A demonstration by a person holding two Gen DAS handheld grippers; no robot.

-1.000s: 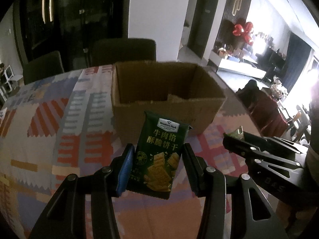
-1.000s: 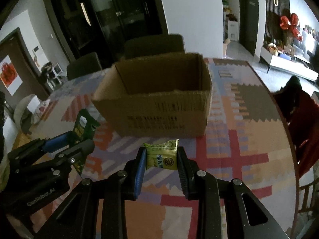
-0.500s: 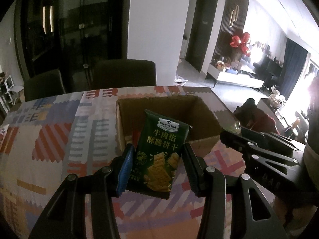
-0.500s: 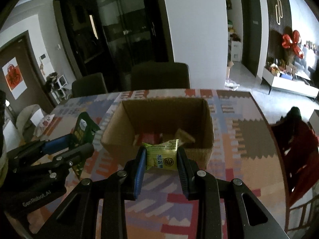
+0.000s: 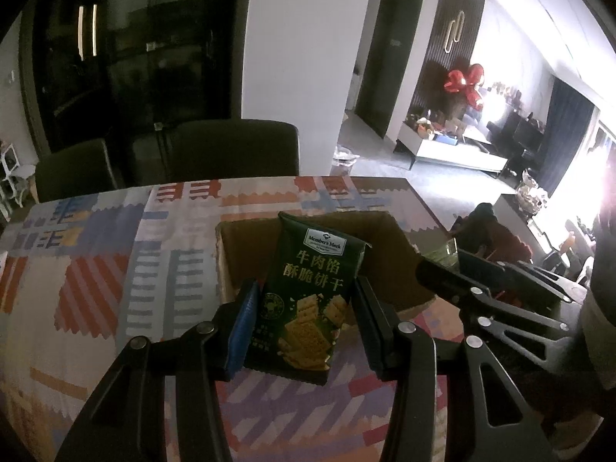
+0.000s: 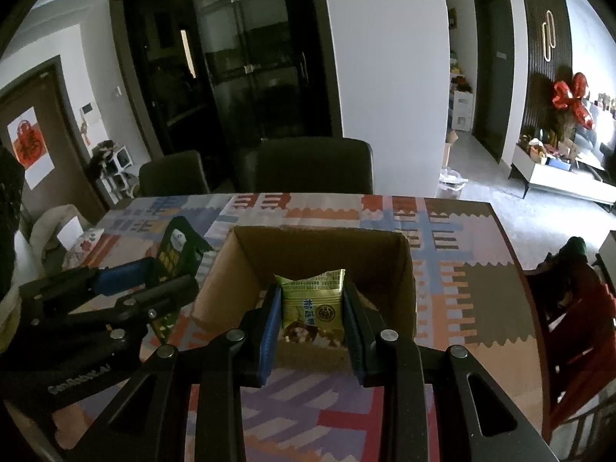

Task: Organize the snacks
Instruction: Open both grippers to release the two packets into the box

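Left gripper (image 5: 306, 310) pinches the dark green cracker packet (image 5: 310, 300) upright, long axis vertical, label end toward 12 o'clock, in front of the open cardboard box (image 5: 231, 258). Right gripper (image 6: 310, 310) pinches the small yellow-green snack pouch (image 6: 312, 300), crimped edge up, over the box's near wall. Only the right wrist view shows the box interior walls and the left gripper at 9 o'clock. Patterned tablecloth (image 6: 462, 288) beneath.

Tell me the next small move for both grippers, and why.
Probably ease both forward over the cardboard box, then open. The left gripper grips the green cracker packet, the right gripper the yellow snack packet, both near its front wall.
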